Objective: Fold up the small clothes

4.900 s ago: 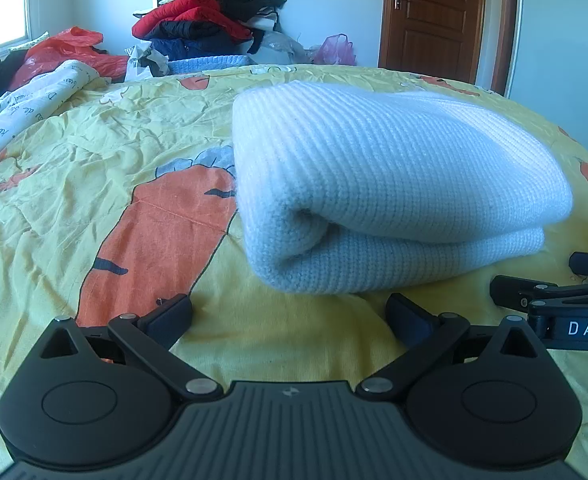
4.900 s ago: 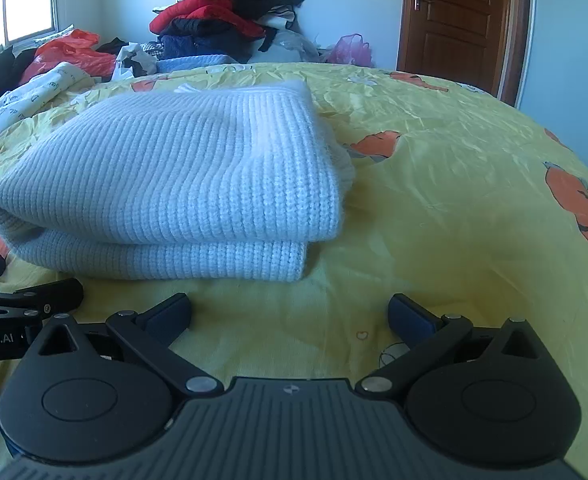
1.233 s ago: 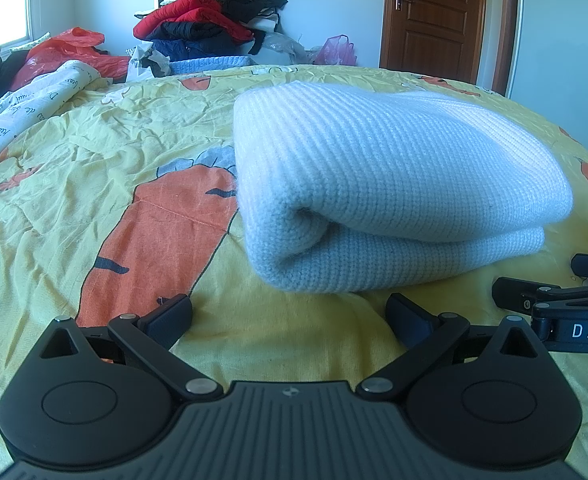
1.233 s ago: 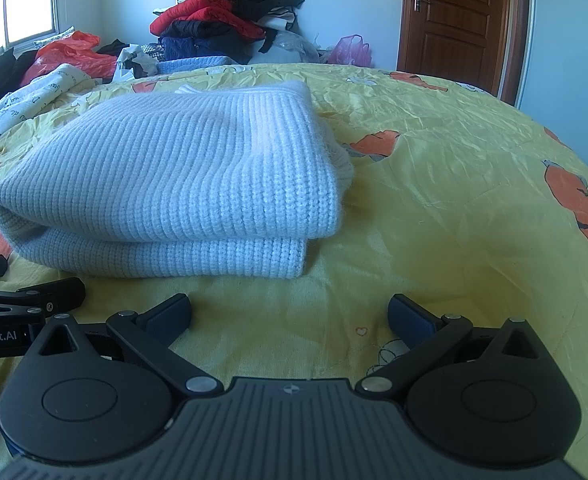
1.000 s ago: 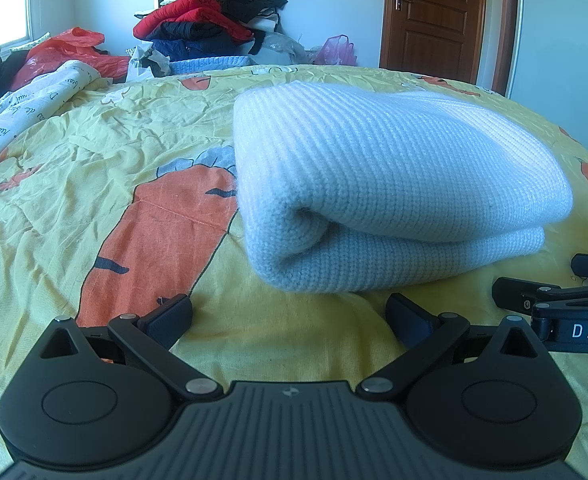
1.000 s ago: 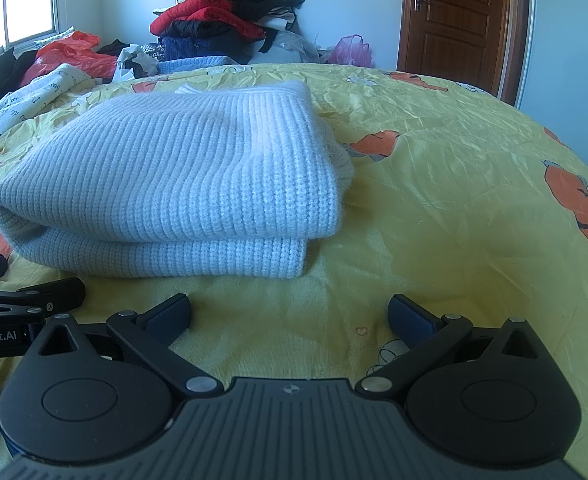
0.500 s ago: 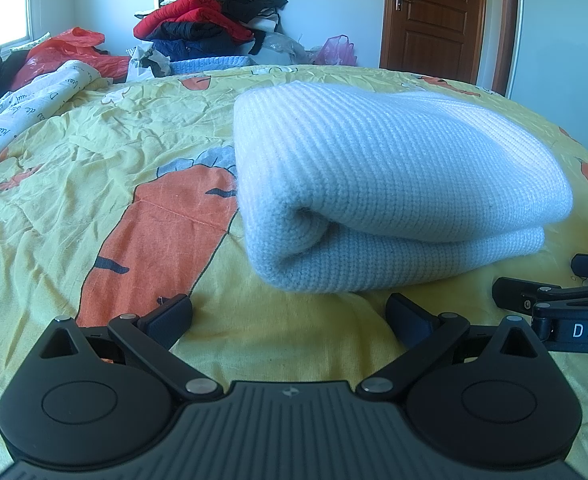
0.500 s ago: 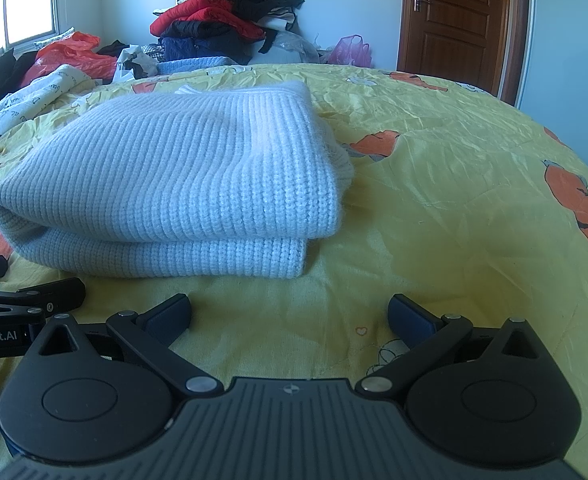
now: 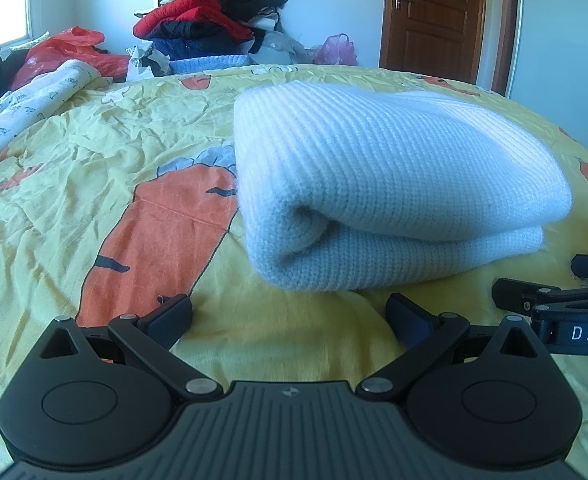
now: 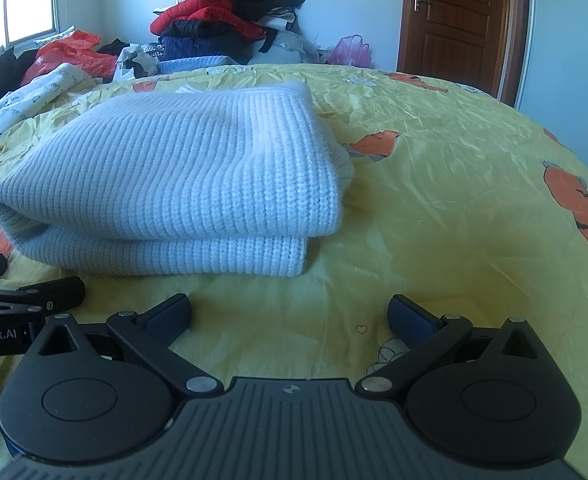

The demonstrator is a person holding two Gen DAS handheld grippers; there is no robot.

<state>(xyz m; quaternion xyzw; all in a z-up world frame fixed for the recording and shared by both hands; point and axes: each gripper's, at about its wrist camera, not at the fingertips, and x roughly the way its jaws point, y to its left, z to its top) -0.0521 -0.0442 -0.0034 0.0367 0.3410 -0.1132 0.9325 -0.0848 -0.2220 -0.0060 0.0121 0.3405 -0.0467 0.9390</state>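
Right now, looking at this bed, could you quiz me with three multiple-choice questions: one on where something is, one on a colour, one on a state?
1. Where does the folded sweater lie?
A. On the yellow bedspread
B. On the clothes pile by the wall
C. Between one gripper's fingers

2. What colour is the sweater?
A. Red
B. Pale blue-white
C. Black

3. How do the left gripper and right gripper stand?
A. Both shut on the sweater
B. One open, one shut
C. Both open, holding nothing

Answers:
1. A, since the sweater rests flat on the bedspread, in front of both grippers and apart from them.
2. B, since its knit looks pale blue-white in both views; red and black appear only in the clothes pile far behind.
3. C, since each gripper's fingers are spread wide with only bedspread between them.
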